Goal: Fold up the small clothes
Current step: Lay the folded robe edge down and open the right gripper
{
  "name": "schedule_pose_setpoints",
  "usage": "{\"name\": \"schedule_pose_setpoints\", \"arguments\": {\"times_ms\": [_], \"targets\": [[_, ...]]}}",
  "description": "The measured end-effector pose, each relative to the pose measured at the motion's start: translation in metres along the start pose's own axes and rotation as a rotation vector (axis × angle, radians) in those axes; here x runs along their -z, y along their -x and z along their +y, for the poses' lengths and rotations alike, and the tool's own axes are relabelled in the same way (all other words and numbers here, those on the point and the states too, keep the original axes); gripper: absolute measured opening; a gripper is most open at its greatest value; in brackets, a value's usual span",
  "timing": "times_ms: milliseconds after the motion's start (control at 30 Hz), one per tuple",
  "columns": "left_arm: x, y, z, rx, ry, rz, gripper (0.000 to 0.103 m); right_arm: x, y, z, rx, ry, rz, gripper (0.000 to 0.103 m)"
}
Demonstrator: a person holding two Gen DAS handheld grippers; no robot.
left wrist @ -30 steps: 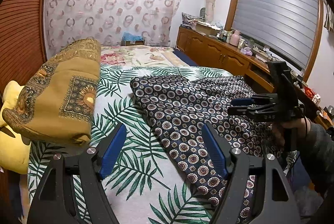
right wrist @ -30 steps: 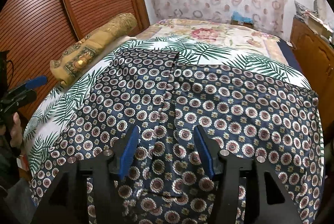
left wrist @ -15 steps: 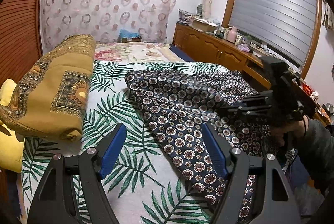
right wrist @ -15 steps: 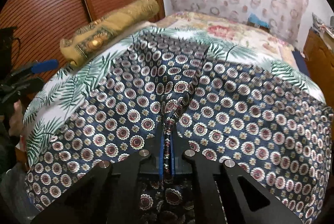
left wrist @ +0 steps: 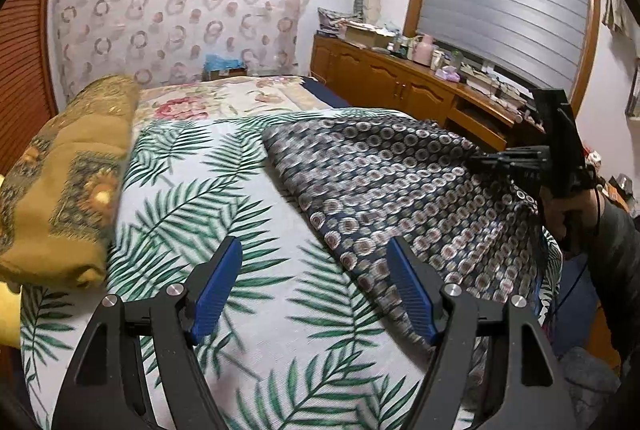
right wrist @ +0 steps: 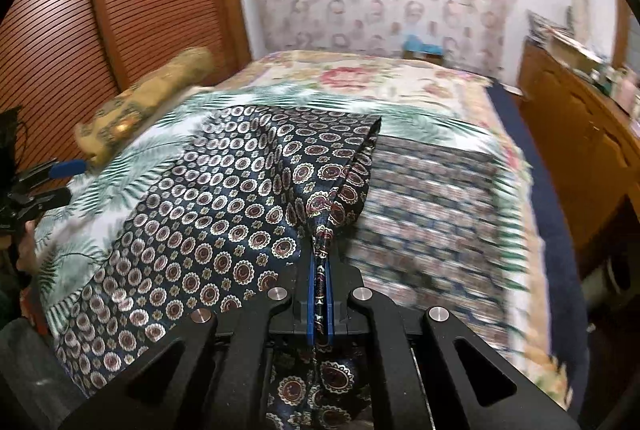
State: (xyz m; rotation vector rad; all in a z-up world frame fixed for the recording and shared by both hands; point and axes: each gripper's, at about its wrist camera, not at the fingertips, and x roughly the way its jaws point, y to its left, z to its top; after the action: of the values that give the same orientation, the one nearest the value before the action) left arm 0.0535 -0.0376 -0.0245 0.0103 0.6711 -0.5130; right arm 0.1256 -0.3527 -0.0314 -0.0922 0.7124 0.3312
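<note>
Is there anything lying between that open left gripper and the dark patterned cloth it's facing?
Nothing visible. Only bare palm-leaf bedsheet lies between the left gripper and the navy patterned garment. The folded mustard blanket sits off to the side.

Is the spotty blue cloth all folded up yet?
Not yet. The right gripper has pinched the navy circle-patterned garment and lifted one part up over the rest, so a first fold is underway. The left gripper hangs open above the palm-leaf bedsheet. Folding remains.
</note>
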Motion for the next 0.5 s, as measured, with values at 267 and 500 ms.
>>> {"name": "schedule_pose_setpoints", "arguments": {"times_ms": [267,500], "targets": [[-0.014,-0.021,-0.023,0.013,-0.045,0.016,0.075,0.023,0.022,-0.045,0.089,-0.077,-0.004,0.004],[-0.023,-0.048,-0.033,0.021,-0.058,0.058,0.075,0.027,0.013,-0.032,0.195,-0.107,-0.006,0.037]]}}
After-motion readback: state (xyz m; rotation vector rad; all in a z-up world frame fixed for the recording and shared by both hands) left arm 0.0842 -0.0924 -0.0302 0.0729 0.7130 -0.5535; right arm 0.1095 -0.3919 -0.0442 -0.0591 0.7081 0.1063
